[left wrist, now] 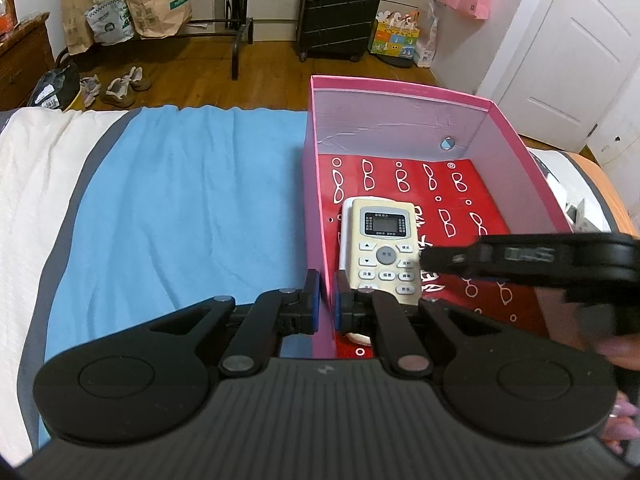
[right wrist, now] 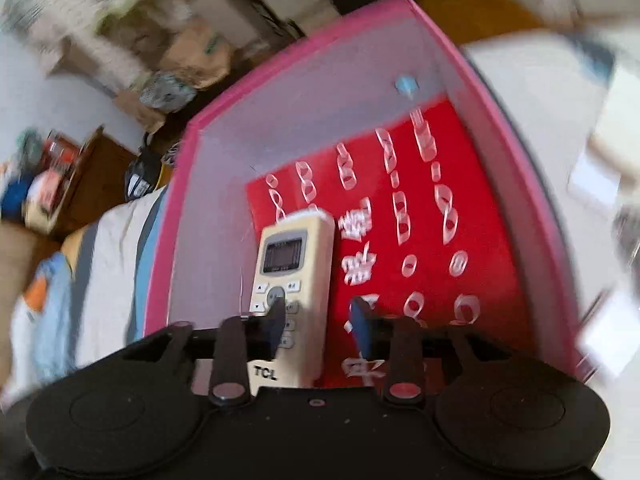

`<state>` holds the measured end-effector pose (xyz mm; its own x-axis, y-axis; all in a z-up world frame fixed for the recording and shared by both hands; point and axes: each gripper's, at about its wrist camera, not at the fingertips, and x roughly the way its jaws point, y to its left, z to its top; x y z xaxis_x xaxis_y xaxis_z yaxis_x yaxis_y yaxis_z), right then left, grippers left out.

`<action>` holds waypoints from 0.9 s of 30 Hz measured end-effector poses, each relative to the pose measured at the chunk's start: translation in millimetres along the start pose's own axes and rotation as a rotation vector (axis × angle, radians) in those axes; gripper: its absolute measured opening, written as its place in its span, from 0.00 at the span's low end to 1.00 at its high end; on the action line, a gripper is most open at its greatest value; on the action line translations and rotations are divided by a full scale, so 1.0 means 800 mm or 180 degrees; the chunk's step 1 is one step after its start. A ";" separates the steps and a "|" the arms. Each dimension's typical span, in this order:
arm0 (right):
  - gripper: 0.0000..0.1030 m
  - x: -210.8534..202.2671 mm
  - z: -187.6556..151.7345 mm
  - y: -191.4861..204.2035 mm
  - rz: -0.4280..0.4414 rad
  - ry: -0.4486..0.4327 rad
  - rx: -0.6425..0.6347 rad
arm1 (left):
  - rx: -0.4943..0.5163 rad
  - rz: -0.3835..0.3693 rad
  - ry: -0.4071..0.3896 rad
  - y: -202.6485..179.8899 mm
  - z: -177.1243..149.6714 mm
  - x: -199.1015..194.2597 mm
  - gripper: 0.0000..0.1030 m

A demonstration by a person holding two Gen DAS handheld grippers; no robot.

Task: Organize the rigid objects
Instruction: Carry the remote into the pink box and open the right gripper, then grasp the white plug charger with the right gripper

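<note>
A pink box (left wrist: 400, 90) with a red, glasses-patterned floor sits on the bed. Inside it, by the left wall, lies a cream remote control (left wrist: 384, 240), face up. My left gripper (left wrist: 327, 306) is shut on the box's near left wall, one pad on each side. My right gripper (left wrist: 430, 258) reaches in from the right, its tip at the remote's right edge. In the right wrist view the right gripper (right wrist: 319, 318) stands open over the box (right wrist: 320, 96). Its left finger (right wrist: 276, 316) overlaps the remote (right wrist: 292, 240), and its right finger hangs over the red floor.
The box rests on a blue blanket (left wrist: 180, 200) with a white cover (left wrist: 32, 184) to the left. Beyond the bed are a wooden floor, shoes (left wrist: 120, 88), paper bags (left wrist: 160, 0), a black suitcase (left wrist: 340, 8) and a white door (left wrist: 560, 40). A hand (left wrist: 624, 416) shows at lower right.
</note>
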<state>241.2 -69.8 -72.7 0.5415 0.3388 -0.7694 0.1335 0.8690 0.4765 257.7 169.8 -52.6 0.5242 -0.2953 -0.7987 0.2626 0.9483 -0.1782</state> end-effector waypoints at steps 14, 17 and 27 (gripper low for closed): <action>0.62 -0.169 -0.006 -0.006 0.0117 -0.0450 -0.1456 | 0.0215 0.0143 0.0068 -0.014 -0.001 0.001 0.06; 0.62 -0.181 -0.006 -0.022 0.0105 -0.0489 -0.1686 | 0.0241 0.0170 0.0084 -0.018 -0.002 0.001 0.06; 0.82 -0.171 -0.006 -0.130 -0.0438 -0.0921 -0.1514 | 0.0295 0.0247 0.0148 -0.024 -0.005 0.004 0.08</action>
<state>149.7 -204.8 -19.2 0.7597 0.1566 -0.6311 -0.1331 0.9875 0.0848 251.1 150.9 -53.8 0.5083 -0.2136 -0.8343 0.2976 0.9526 -0.0626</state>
